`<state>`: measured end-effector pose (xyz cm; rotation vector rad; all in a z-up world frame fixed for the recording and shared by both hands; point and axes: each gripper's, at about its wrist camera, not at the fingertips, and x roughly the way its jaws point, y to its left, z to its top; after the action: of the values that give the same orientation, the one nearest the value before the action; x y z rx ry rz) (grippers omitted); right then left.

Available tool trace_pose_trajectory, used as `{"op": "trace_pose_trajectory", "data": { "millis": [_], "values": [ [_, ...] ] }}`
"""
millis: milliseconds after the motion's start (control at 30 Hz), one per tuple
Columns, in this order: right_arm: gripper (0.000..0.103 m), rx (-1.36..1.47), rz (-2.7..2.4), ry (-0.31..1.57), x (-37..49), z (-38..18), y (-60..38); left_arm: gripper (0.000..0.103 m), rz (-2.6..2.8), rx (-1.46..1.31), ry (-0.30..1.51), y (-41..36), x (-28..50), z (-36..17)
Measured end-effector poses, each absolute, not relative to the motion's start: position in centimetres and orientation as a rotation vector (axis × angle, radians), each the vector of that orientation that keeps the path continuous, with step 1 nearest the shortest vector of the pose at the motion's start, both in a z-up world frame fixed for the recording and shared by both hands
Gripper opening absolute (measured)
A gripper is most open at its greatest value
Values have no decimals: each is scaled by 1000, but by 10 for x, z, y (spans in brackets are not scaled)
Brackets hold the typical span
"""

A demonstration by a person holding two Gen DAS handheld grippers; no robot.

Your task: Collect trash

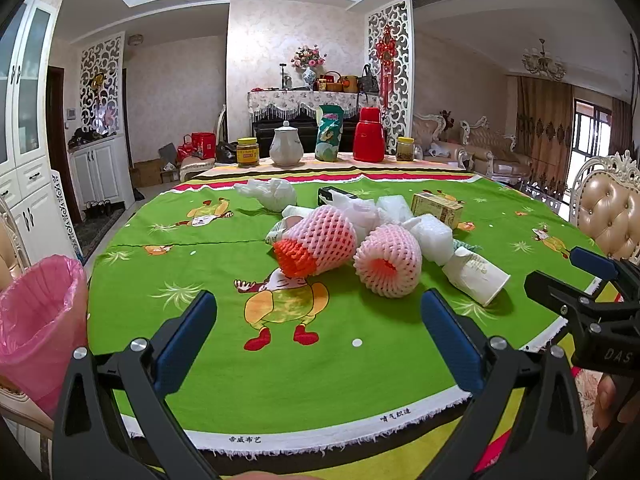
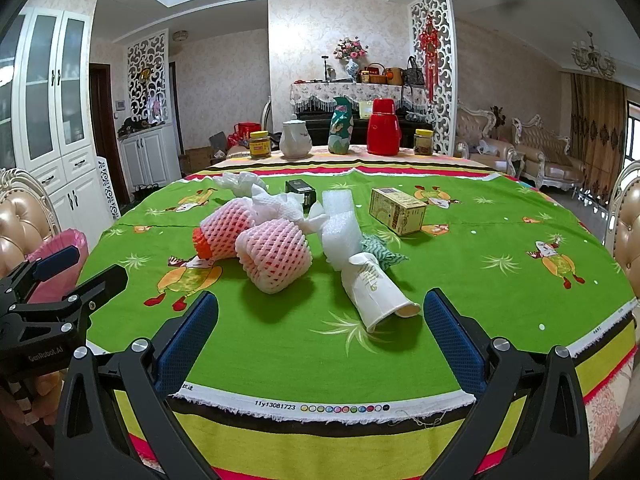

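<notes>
While both tongs (image 1: pixel 318 336) (image 2: pixel 320 336) gape empty, foam nets (image 1: pixel 320 240) front the paper cup (image 2: pixel 378 292).

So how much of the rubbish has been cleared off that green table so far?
Nothing looks cleared yet. The left tool and right tool are both open and empty, short of the pile. Left to collect: two pink foam nets, the paper cup, white foam wrap, crumpled tissue and small boxes. The pink-lined bin waits at the left; its contents aren't visible.
</notes>
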<state>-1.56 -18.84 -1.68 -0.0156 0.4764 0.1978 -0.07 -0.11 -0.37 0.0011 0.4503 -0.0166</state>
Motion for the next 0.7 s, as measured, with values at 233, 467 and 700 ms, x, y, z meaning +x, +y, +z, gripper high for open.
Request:
{"op": "trace_pose_trajectory", "data": {
  "millis": [233, 467, 700],
  "values": [
    [96, -14, 197, 477, -16, -16, -189, 99, -22, 5, 451, -3, -2, -3],
    [96, -13, 198, 475, -16, -16, -189, 99, -29, 8, 451, -5, -2, -3],
    [96, -11, 199, 475, -16, -16, -190, 99, -32, 10, 453, -5, -1, -3]
  ]
}}
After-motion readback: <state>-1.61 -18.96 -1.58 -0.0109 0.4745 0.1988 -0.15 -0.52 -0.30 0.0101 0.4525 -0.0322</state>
